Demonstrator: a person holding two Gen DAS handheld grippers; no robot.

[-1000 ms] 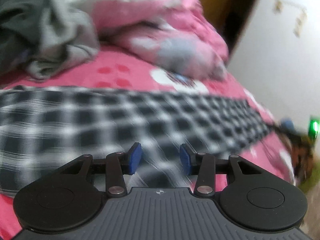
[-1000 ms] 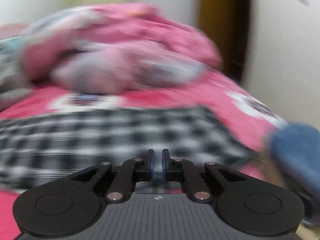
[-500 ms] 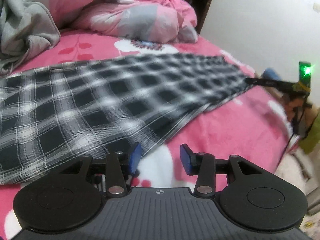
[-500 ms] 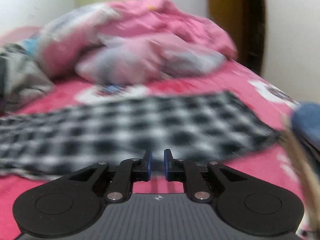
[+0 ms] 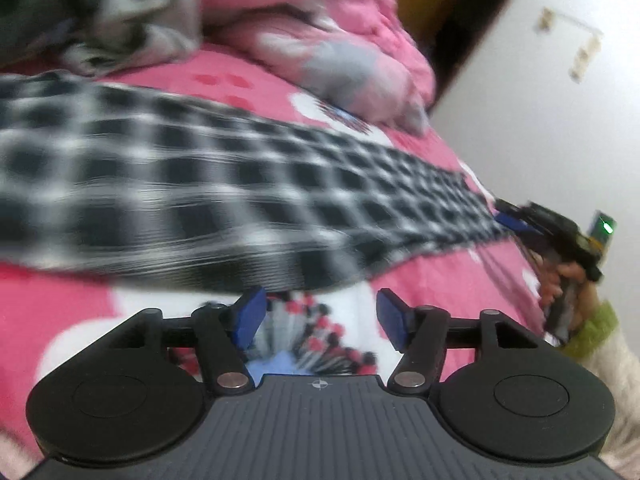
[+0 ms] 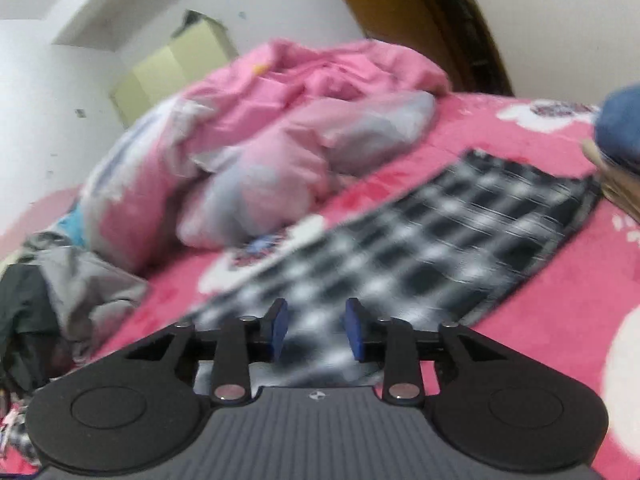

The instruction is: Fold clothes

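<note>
lying flat across the pink flowered bed (image 5: 460, 280), the black-and-white checked cloth (image 5: 240, 200) runs as a long band from the left side toward the right edge of the mattress. both views are blurred.

left tongs (image 5: 321, 316): jaws opening, blue pads apart, nothing between them. they hang just short of the cloth's near hem, over a white flower print on the bedspread. no contact with the cloth that i can see.

right tongs (image 6: 316, 330): jaws opening, a moderate gap, held low over the checked cloth near one end. cloth shows in the gap behind the pads, but the pads do not press on it. in the left view these tongs (image 5: 516, 218) sit at the cloth's far right corner, with a hand (image 5: 560, 280) behind them.

behind the cloth: a bunched pink quilt (image 6: 280, 140) against the wall, and a grey garment heap (image 5: 120, 16) at the left. a brown door (image 6: 400, 20) stands beyond the bed.
</note>
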